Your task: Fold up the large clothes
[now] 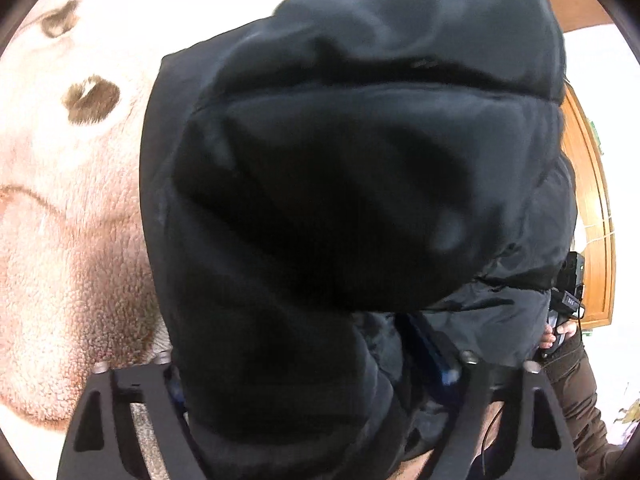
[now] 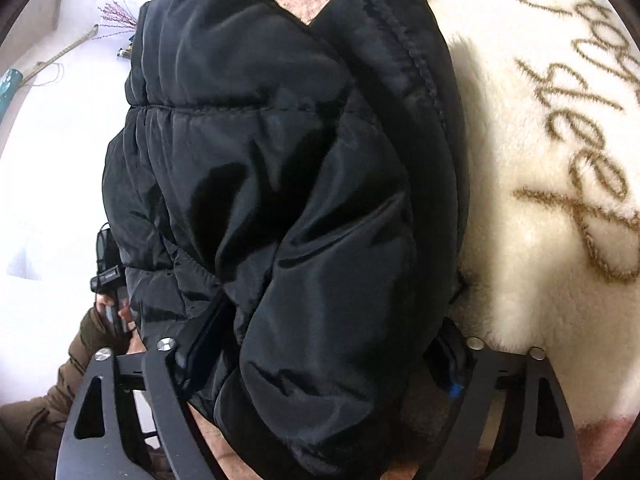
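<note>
A black puffer jacket (image 1: 340,184) fills most of both views and rests bunched on a fluffy cream and pink rug (image 1: 80,240). My left gripper (image 1: 316,360) has a thick roll of the jacket packed between its fingers, with fabric against both of them. In the right wrist view the jacket (image 2: 280,184) bulges the same way between the fingers of my right gripper (image 2: 320,344), and a padded fold presses on both pads. Each view shows the other gripper small at the jacket's edge, held by a hand in a brown sleeve (image 2: 60,392).
The rug (image 2: 540,160) carries gold script lettering on the right and brown spots (image 1: 92,100) on the left. A curved wooden furniture edge (image 1: 592,200) stands beyond the jacket. White floor, dry twigs (image 2: 116,16) and a teal object (image 2: 8,84) lie off the rug.
</note>
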